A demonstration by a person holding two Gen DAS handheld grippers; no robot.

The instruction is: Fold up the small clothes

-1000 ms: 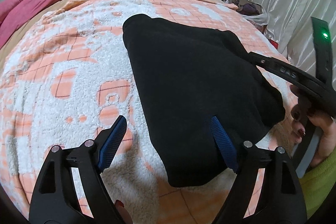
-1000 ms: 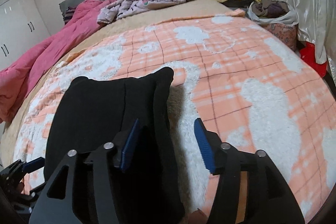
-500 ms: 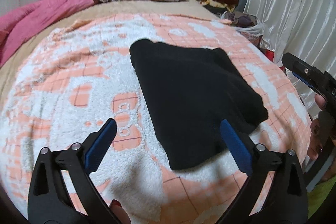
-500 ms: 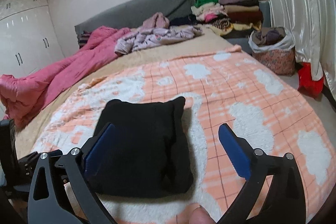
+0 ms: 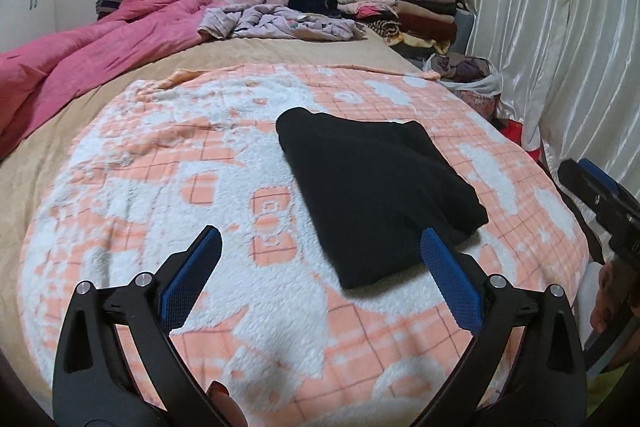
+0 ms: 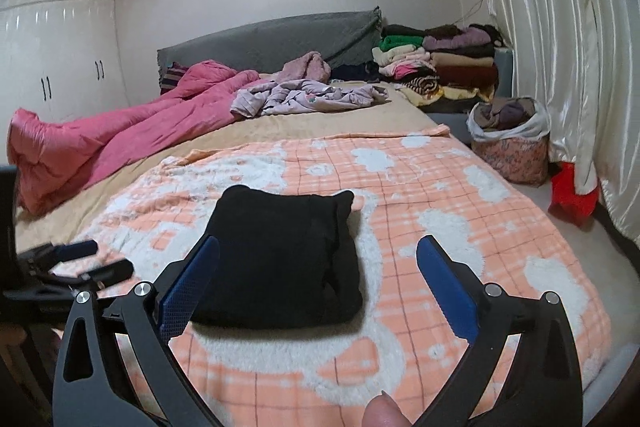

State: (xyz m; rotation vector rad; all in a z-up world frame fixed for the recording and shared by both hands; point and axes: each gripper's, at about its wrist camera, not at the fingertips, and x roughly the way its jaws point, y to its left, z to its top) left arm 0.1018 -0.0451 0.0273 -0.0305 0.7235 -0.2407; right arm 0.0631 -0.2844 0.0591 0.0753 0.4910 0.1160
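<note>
The bed (image 6: pixel 360 123) fills the room and carries an orange-and-white checked fleece blanket (image 5: pixel 132 211) over a tan sheet. You see a pink quilt (image 6: pixel 120 143) along the far left side, loose lilac clothes (image 6: pixel 308 99) near the grey headboard (image 6: pixel 272 39), and a stack of folded garments (image 6: pixel 436 67) at the far right corner. The black garment (image 5: pixel 376 191) lies folded on the blanket, flat and free of both tools. Your left gripper (image 5: pixel 320 275) has its fingers spread wide with nothing between them; they have just been opening. Your right gripper (image 6: pixel 318 279) likewise holds nothing, its fingers wide apart after just opening, raised clear of the garment.
</note>
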